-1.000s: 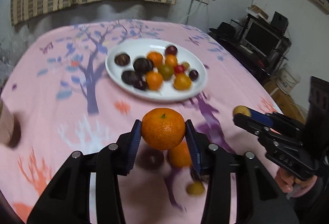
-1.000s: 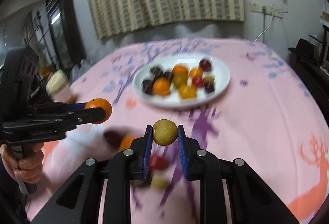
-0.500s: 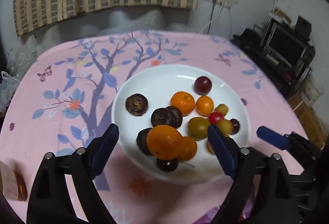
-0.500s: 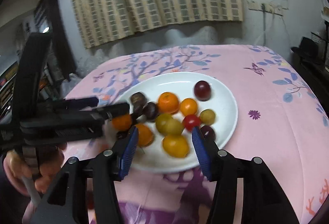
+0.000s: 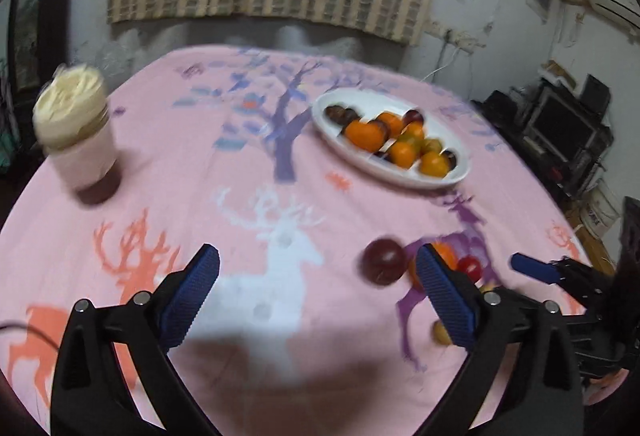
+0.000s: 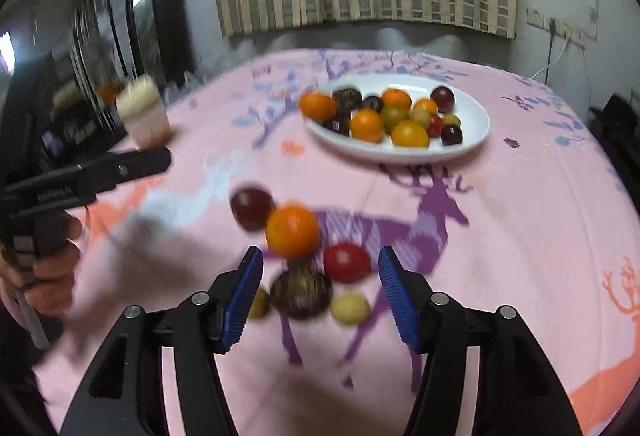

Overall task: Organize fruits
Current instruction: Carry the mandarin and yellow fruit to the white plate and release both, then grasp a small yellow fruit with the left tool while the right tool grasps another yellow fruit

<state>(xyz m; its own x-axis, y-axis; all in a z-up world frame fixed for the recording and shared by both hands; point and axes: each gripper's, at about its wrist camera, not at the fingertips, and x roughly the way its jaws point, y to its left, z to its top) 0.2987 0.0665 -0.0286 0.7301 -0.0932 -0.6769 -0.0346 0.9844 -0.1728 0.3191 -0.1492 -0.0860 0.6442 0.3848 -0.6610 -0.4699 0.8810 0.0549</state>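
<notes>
As I held both grippers over the pink tablecloth (image 6: 520, 220), the white plate (image 6: 476, 116) of fruit served as the landmark, lying toward the table's far side. My left gripper (image 5: 318, 294) had its jaws opening wide, with nothing between the blue pads but bare cloth and a white deer print. My right gripper (image 6: 320, 290) also had its jaws opening, gripping nothing; its pads stood clear of the fruit seen between them.

On the plate lay a heap of oranges, dark plums and small yellow and red fruits, with one orange (image 6: 318, 106) at the plate's left rim. Well apart from the plate, on the near side, sat a loose cluster on the cloth: a dark red plum (image 6: 251, 208), a loose orange (image 6: 292, 232) touching it, a red fruit (image 6: 346, 262), a dark brown fruit (image 6: 301, 294) and a yellow fruit (image 6: 350, 309). A further small yellowish fruit showed partly behind my right gripper's left pad. Left of the plate, well apart from it, stood a jar (image 5: 76, 132) with a cream lid. Motion blur softened both views.
</notes>
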